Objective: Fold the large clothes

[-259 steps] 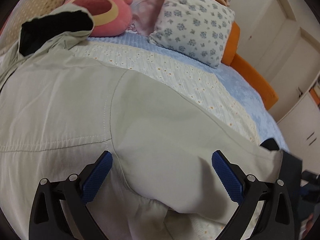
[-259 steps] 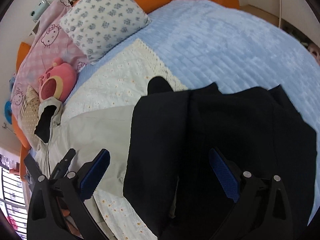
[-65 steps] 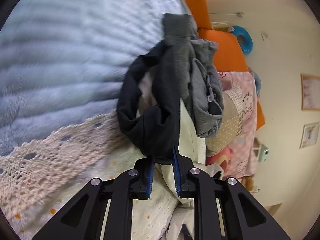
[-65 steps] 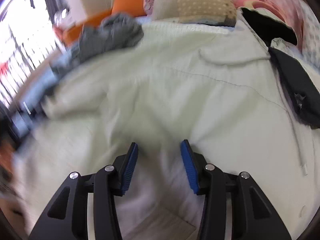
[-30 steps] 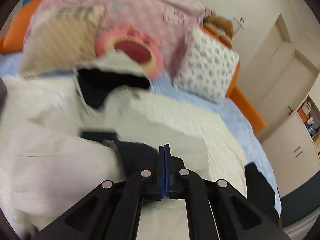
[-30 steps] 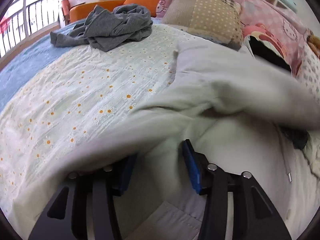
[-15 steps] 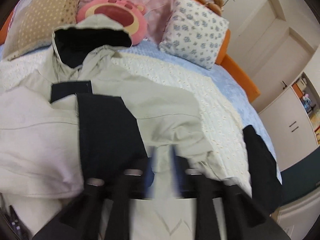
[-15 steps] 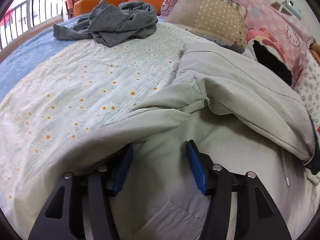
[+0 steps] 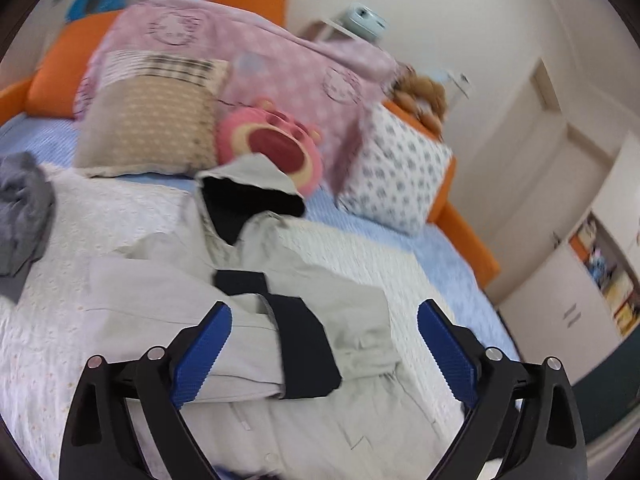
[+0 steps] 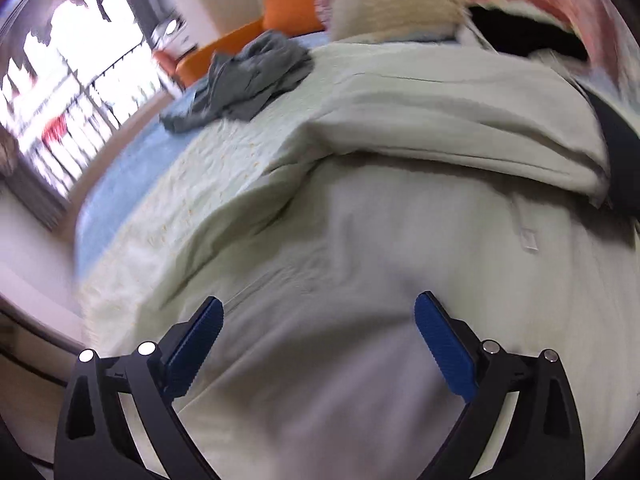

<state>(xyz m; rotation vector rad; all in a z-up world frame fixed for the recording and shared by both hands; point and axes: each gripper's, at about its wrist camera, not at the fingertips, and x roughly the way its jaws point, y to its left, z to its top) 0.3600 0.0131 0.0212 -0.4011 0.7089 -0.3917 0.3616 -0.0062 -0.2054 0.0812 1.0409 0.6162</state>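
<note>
A pale beige hooded jacket (image 9: 168, 300) with black lining lies spread on the bed. Its hood (image 9: 248, 188) points toward the pillows. Both sleeves are folded across its front, and a black cuff (image 9: 304, 344) lies on top. My left gripper (image 9: 324, 344) is open and empty above the folded sleeves. In the right wrist view the jacket (image 10: 380, 264) fills the frame, with a folded sleeve (image 10: 460, 120) across it. My right gripper (image 10: 318, 340) is open and empty just above the jacket's lower body.
A crumpled grey garment (image 9: 20, 216) (image 10: 248, 76) lies on the white daisy-print bedspread (image 9: 44, 340). Pillows, a pink plush toy (image 9: 276, 144) and a floral cushion (image 9: 396, 176) line the head of the bed. Closet doors (image 9: 560, 320) stand at right. A window (image 10: 60, 72) is at left.
Both grippers have opened wide: the left let go of the black-cuffed sleeve, now lying across the jacket, and drew back; the right released the jacket fabric.
</note>
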